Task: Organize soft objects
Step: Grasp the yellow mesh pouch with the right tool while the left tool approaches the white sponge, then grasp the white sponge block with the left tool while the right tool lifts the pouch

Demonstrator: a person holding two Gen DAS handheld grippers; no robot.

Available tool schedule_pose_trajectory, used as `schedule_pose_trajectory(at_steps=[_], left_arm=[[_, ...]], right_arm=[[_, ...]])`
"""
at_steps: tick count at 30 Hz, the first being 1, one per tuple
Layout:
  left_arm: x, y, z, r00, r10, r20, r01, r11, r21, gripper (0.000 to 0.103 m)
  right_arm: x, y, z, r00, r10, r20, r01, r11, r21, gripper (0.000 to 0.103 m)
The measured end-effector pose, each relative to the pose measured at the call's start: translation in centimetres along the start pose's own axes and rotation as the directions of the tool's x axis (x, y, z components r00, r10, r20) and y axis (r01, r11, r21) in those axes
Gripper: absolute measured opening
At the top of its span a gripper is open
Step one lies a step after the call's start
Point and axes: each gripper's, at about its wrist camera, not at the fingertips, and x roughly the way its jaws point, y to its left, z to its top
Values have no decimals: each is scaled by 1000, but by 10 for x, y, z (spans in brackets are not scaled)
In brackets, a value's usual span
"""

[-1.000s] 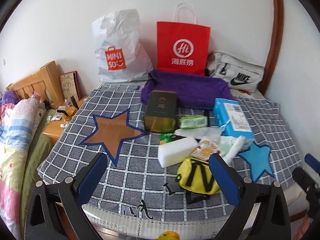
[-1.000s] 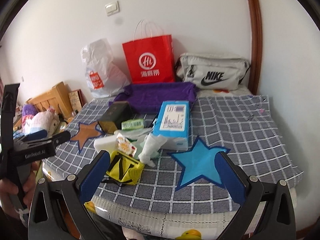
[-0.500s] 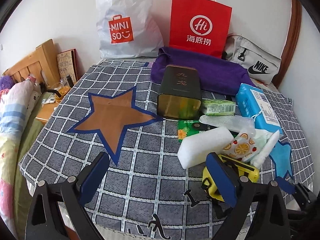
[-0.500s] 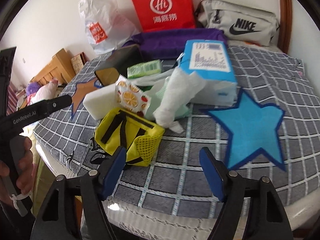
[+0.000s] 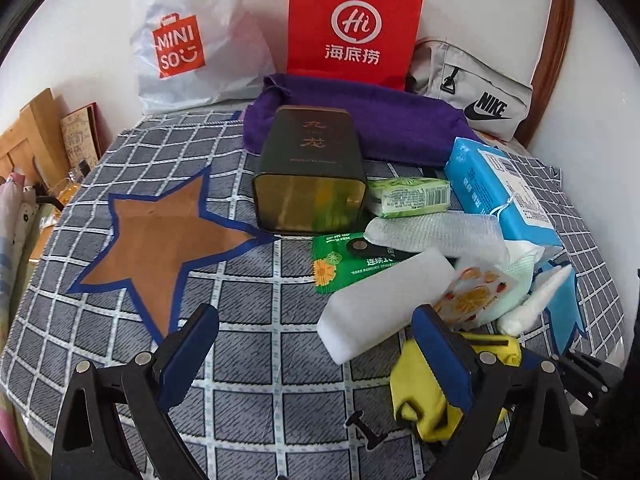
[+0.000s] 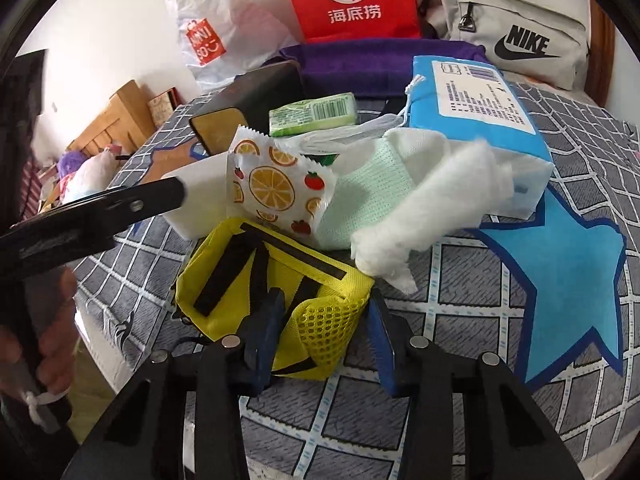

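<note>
A heap of soft things lies on the checked bedspread (image 5: 248, 292). In it are a yellow mesh pouch (image 6: 256, 276), a white foam block (image 5: 384, 300), an orange-print packet (image 6: 276, 184), a white cloth (image 6: 428, 208), a green tissue pack (image 5: 408, 196) and a blue tissue pack (image 6: 472, 104). My right gripper (image 6: 324, 328) is closing, and its blue pads touch both sides of the pouch's mesh corner. My left gripper (image 5: 314, 316) stands wide open just left of the heap, with nothing held. Its right finger hides part of the pouch (image 5: 416, 396).
A dark tin (image 5: 310, 172) lies behind the heap, in front of a purple towel (image 5: 380, 120). A white plastic bag (image 5: 188, 44), a red paper bag (image 5: 352, 20) and a grey waist bag (image 5: 476, 92) lean on the wall. A hand (image 6: 48, 340) holds the left gripper.
Both grippers have come down and closer to the heap. The right gripper's jaws went from wide open to narrow around the yellow pouch's corner. The left jaws stayed wide.
</note>
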Motion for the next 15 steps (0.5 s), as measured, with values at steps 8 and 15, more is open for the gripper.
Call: schedule_pose_trajectory(at_steps=[8, 15], left_arm=[[14, -7, 0, 994, -110, -22, 111, 994, 4, 65], [5, -8, -2, 993, -120, -2, 120, 992, 31, 47]], right_arm=[[-31, -10, -14, 1000, 5, 15, -4, 999, -54, 33], [-48, -30, -19, 999, -12, 33, 12, 1000, -22, 32]])
